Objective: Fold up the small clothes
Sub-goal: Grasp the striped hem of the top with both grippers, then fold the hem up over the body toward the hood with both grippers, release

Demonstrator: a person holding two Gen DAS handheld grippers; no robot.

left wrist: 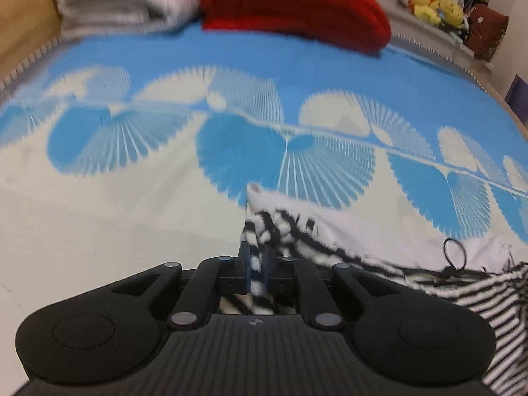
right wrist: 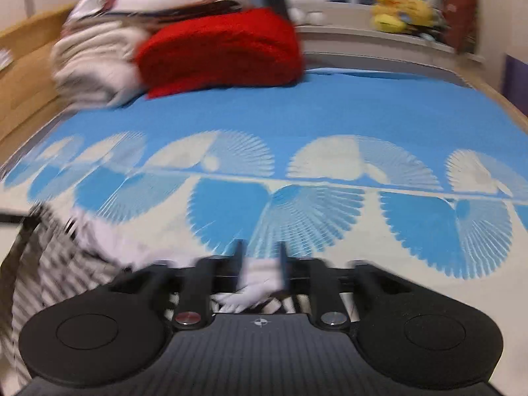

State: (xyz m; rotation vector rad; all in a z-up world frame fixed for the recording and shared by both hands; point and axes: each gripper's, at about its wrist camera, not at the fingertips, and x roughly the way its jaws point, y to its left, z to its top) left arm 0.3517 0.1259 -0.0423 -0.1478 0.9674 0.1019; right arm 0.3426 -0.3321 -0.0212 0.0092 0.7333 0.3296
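Observation:
A small black-and-white striped garment [left wrist: 412, 274] with a white inner side hangs between my two grippers above the blue-and-white bedspread [left wrist: 165, 198]. My left gripper [left wrist: 255, 250] is shut on one striped edge of it, and the cloth trails off to the right. My right gripper [right wrist: 259, 257] is shut on a white part of the same garment [right wrist: 49, 257], which drapes away to the left. The right wrist view is blurred by motion.
A folded red blanket [left wrist: 290, 6] and a pile of beige and white linen [left wrist: 125, 0] lie at the far end of the bed; they also show in the right wrist view [right wrist: 224, 49]. Yellow plush toys [left wrist: 435, 3] sit on a shelf beyond. A wooden bed frame [right wrist: 29, 76] runs along the left.

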